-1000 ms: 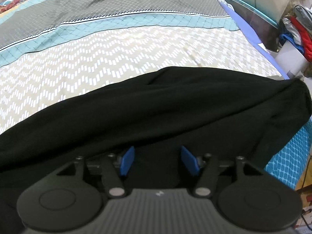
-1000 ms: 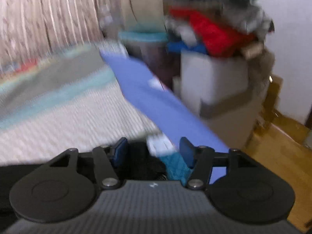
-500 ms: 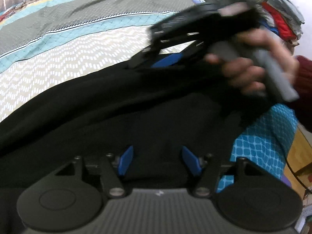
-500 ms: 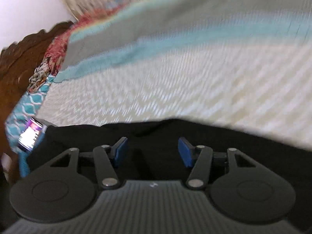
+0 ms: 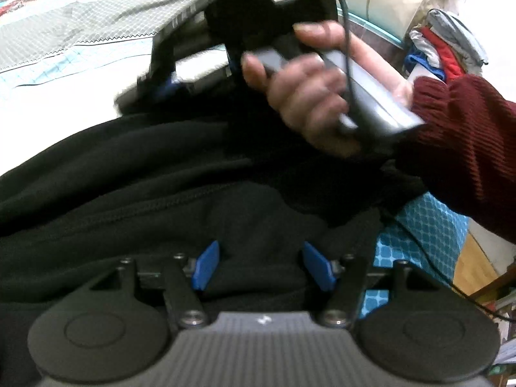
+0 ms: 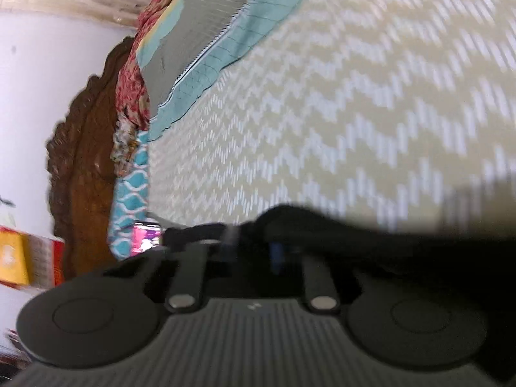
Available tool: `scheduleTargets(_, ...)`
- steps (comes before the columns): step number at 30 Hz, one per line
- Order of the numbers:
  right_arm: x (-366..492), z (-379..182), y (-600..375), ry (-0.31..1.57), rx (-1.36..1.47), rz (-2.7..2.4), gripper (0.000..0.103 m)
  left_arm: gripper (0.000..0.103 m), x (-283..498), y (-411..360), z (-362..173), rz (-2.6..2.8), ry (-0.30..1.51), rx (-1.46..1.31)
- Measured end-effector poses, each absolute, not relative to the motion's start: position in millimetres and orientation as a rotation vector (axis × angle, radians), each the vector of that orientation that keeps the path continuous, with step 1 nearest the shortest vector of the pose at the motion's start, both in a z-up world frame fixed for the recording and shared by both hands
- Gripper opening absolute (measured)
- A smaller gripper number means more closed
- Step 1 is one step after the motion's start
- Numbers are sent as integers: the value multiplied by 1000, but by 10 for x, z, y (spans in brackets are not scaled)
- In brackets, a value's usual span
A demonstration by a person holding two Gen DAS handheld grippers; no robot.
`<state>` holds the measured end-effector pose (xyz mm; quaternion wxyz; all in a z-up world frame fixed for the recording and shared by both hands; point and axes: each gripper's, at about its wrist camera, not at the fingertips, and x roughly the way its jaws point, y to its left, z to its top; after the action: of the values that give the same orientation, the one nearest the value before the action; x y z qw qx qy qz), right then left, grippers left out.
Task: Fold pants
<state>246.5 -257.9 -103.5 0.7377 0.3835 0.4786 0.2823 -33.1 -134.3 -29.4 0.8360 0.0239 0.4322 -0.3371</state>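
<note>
While I'm watching both wrist feeds, the black pants [image 5: 161,174] are spread in a rumpled heap across the near part of the bed, on top of the zigzag bedspread [image 6: 354,113], with 1 end running over to the blue patterned sheet [image 5: 429,225] at the bed's edge. My left gripper [image 5: 262,267] sits low over the fabric with its 2 blue pads [image 5: 206,264] standing about halfway apart, and the jaws have just been opening a touch; cloth lies between them, but the pads aren't pressing on it, so it's got hold of nothing. The right gripper [image 6: 251,248] is a different story: its jaws have just snapped nearly together, and from its own camera I can see a ridge of the black cloth bunched right at the fingertips, so it looks pinched on the far edge of the pants. It's pretty blurry there though. In the left view that same gripper shows up top, gripped by the person's hand [image 5: 309,96] coming out of a dark red knit sleeve [image 5: 467,154], with a thin cable [image 5: 346,48] looping across the knuckles. A carved wooden headboard [image 6: 84,167] sits off to the side in the right view.
</note>
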Motion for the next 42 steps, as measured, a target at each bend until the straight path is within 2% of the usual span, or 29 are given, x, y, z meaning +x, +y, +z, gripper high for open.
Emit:
scheduleTargets(2, 2490, -912, -2687, 938, 869, 571, 8, 60, -345, -1343, -298, -718, 911, 46)
scheduleTargets(6, 2651, -870, -2792, 850, 840, 391, 6, 61, -338, -1300, -305, -723, 912, 37)
scheduleTargets(8, 2702, -878, -2930, 772, 864, 268, 10, 61, -343, -1286, -296, -724, 913, 41)
scheduleTargets(11, 2721, -863, -3141, 789, 943, 245, 12, 61, -309, -1243, -269, -735, 928, 25)
scheduleTargets(14, 2530, -598, -3118, 801, 735, 330, 14, 61, -207, -1138, -263, -736, 959, -47)
scheduleTargets(15, 2441, -515, -3059, 813, 646, 371, 20, 61, -172, -1104, -269, -733, 969, -71)
scheduleTargets(16, 2330, -505, -3004, 827, 577, 406, 36, 61, -150, -1081, -274, -729, 977, -89)
scheduleTargets(18, 2150, -496, -2825, 851, 439, 458, 62, 61, -140, -1074, -283, -724, 982, -106)
scheduleTargets(20, 2054, -551, -2562, 883, 278, 488, 62, 61, -157, -1096, -275, -719, 978, -90)
scheduleTargets(22, 2001, -667, -2306, 929, 144, 508, 58, 61, -172, -1104, -260, -717, 975, -72)
scheduleTargets(23, 1975, -729, -2167, 940, 55, 499, 49, 61, -176, -1105, -257, -717, 975, -69)
scheduleTargets(24, 1927, -770, -2026, 901, -49, 480, 22, 61, -177, -1098, -260, -716, 975, -68)
scheduleTargets(25, 1922, -804, -1981, 865, -69, 473, 12, 61, -169, -1094, -261, -717, 976, -69)
scheduleTargets(28, 2089, -669, -1954, 795, 3, 407, 8, 61, -141, -1110, -247, -698, 968, -70)
scheduleTargets(31, 2342, -599, -1911, 766, 81, 370, 8, 61, -128, -1126, -272, -677, 963, -53)
scheduleTargets(34, 2502, -945, -1779, 889, -8, 331, 9, 61, -147, -1150, -309, -681, 962, -29)
scheduleTargets(36, 2461, -989, -1794, 851, 1, 325, 10, 61, -165, -1154, -293, -685, 960, -10)
scheduleTargets(38, 2387, -842, -1968, 833, 80, 326, 21, 62, -174, -1129, -272, -686, 971, -16)
scheduleTargets(39, 2318, -765, -2074, 814, 113, 322, 31, 62, -165, -1122, -260, -684, 980, -20)
scheduleTargets(40, 2221, -679, -2161, 777, 133, 304, 35, 62, -154, -1114, -233, -680, 989, -27)
scheduleTargets(42, 1905, -505, -2445, 717, 165, 257, 35, 62, -156, -1085, -173, -678, 991, -52)
